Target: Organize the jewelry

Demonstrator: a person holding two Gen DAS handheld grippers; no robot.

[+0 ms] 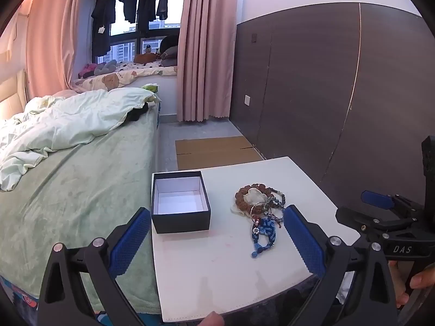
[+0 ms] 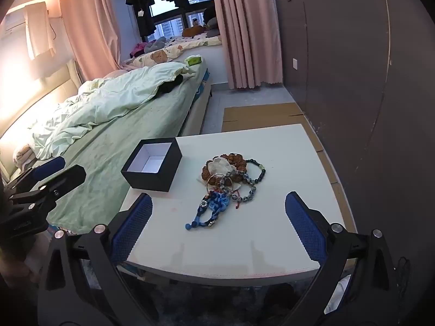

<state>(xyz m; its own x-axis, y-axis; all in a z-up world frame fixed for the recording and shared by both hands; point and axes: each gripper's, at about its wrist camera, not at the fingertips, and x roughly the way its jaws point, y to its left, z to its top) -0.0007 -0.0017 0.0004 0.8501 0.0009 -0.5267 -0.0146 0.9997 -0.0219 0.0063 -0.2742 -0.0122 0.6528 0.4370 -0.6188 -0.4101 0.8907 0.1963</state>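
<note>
A tangled pile of jewelry (image 1: 259,209) (image 2: 231,182) lies mid-table on the small white table (image 1: 217,271) (image 2: 285,157). It holds a brown bead bracelet (image 2: 236,161), a dark bead bracelet (image 2: 251,187), a thin metal bangle (image 2: 214,180) and a blue knotted cord bracelet (image 1: 265,231) (image 2: 214,206). Left of it stands an open black box (image 1: 180,221) (image 2: 148,182) with a white, empty inside. My left gripper (image 1: 217,241) hovers open over the near table edge, nothing between its blue pads. My right gripper (image 2: 219,228) is open the same way, short of the pile.
A bed with a green sheet and rumpled duvet (image 1: 68,168) runs along the table's left side. Dark wall panels (image 1: 312,95) stand to the right. Flat cardboard (image 1: 214,150) lies on the floor beyond the table. A hand (image 1: 418,279) grips the right tool.
</note>
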